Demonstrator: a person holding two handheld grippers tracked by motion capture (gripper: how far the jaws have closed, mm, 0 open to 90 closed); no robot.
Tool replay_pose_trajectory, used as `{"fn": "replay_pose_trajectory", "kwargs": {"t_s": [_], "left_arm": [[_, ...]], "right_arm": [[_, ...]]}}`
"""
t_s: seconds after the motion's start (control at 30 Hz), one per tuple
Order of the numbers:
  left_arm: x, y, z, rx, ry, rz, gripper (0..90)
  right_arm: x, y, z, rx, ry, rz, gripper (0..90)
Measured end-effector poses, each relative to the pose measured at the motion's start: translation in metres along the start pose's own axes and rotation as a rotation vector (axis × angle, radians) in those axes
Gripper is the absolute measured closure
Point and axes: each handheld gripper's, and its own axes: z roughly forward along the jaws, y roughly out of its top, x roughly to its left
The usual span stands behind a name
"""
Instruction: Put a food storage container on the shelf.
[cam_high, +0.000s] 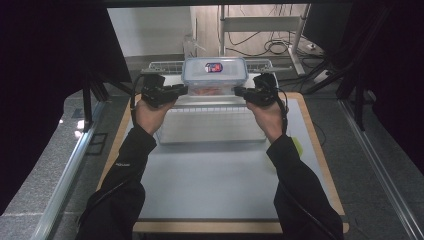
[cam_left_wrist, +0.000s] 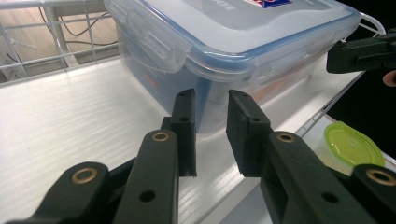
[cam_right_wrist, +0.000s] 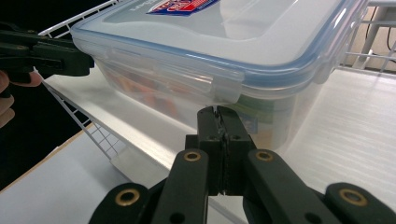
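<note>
With the left gripper (cam_left_wrist: 210, 135) slightly apart and the right gripper (cam_right_wrist: 218, 126) closed empty, both flank the lidded food container (cam_high: 214, 75), seemingly ready to lift it off the shelf (cam_left_wrist: 70, 112).

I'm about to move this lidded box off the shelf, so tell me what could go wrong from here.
1. Neither gripper clamps the plastic container: the left gripper is slightly open and the right gripper is shut, so squeezed only between them it may slip.
2. It sits near the white shelf edge and could tip off.
3. The green lid lies below.
</note>
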Motion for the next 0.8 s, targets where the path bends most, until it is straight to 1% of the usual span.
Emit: {"fn": "replay_pose_trajectory", "kwargs": {"t_s": [0.03, 0.07, 0.17, 0.2, 0.23, 0.27, 0.3, 0.33, 0.37, 0.4, 0.43, 0.47, 0.5, 0.53, 0.57, 0.6, 0.67, 0.7, 0.73, 0.77, 0.8], "left_arm": [[-0.001, -0.002, -0.003, -0.006, -0.016, 0.006, 70.7], [-0.003, -0.003, -0.005, -0.006, -0.02, 0.01, 69.1], [-0.009, -0.008, -0.011, -0.007, -0.026, 0.048, 62.4], [-0.012, -0.009, -0.013, -0.011, -0.026, 0.056, 59.9], [-0.012, -0.009, -0.013, -0.011, -0.026, 0.056, 56.6], [-0.015, -0.013, -0.016, -0.018, -0.032, 0.069, 53.4], [-0.015, -0.013, -0.016, -0.018, -0.032, 0.069, 50.6], [-0.017, -0.015, -0.018, -0.02, -0.035, 0.074, 50.6], [-0.021, -0.02, -0.022, -0.022, -0.039, 0.089, 43.8], [-0.021, -0.02, -0.022, -0.022, -0.039, 0.089, 40.5], [-0.024, -0.024, -0.024, -0.024, -0.039, 0.101, 40.5], [-0.027, -0.029, -0.026, -0.024, -0.044, 0.12, 35.6], [-0.027, -0.029, -0.026, -0.024, -0.044, 0.12, 32.2], [-0.031, -0.036, -0.028, -0.024, -0.053, 0.133, 29.8], [-0.031, -0.036, -0.028, -0.024, -0.053, 0.133, 28.6], [-0.035, -0.043, -0.029, -0.022, -0.058, 0.147, 26.7], [-0.038, -0.05, -0.031, -0.02, -0.065, 0.154, 23.4], [-0.038, -0.05, -0.031, -0.02, -0.065, 0.154, 21.6], [-0.04, -0.054, -0.031, -0.018, -0.065, 0.157, 21.6], [-0.043, -0.06, -0.033, -0.017, -0.064, 0.16, 18.3], [-0.044, -0.064, -0.033, -0.011, -0.064, 0.162, 16.7]], "right_arm": [[0.001, 0.0, -0.002, -0.003, 0.006, 0.005, 87.8], [0.001, -0.001, -0.004, -0.006, 0.01, 0.001, 86.8], [0.003, -0.003, -0.009, -0.01, 0.027, -0.008, 80.4], [0.005, -0.004, -0.011, -0.01, 0.029, -0.015, 77.2], [0.005, -0.004, -0.011, -0.01, 0.029, -0.015, 77.2], [0.008, -0.007, -0.015, -0.014, 0.03, -0.021, 71.0], [0.009, -0.009, -0.017, -0.016, 0.035, -0.026, 67.4], [0.009, -0.009, -0.017, -0.016, 0.035, -0.026, 67.4], [0.011, -0.013, -0.02, -0.01, 0.045, -0.038, 60.2], [0.011, -0.013, -0.02, -0.01, 0.045, -0.038, 60.2], [0.012, -0.016, -0.021, -0.008, 0.043, -0.046, 57.1], [0.015, -0.021, -0.024, -0.006, 0.035, -0.068, 51.3], [0.015, -0.021, -0.024, -0.006, 0.035, -0.068, 51.3], [0.017, -0.027, -0.028, -0.005, 0.033, -0.084, 47.1], [0.017, -0.027, -0.028, -0.005, 0.033, -0.084, 47.1], [0.018, -0.033, -0.031, -0.003, 0.042, -0.09, 43.3], [0.02, -0.039, -0.033, 0.002, 0.044, -0.099, 40.1], [0.02, -0.039, -0.033, 0.002, 0.044, -0.099, 40.1], [0.021, -0.042, -0.035, 0.006, 0.046, -0.102, 38.5], [0.022, -0.049, -0.037, 0.009, 0.053, -0.11, 34.9], [0.023, -0.052, -0.038, 0.009, 0.057, -0.113, 32.9]]}}
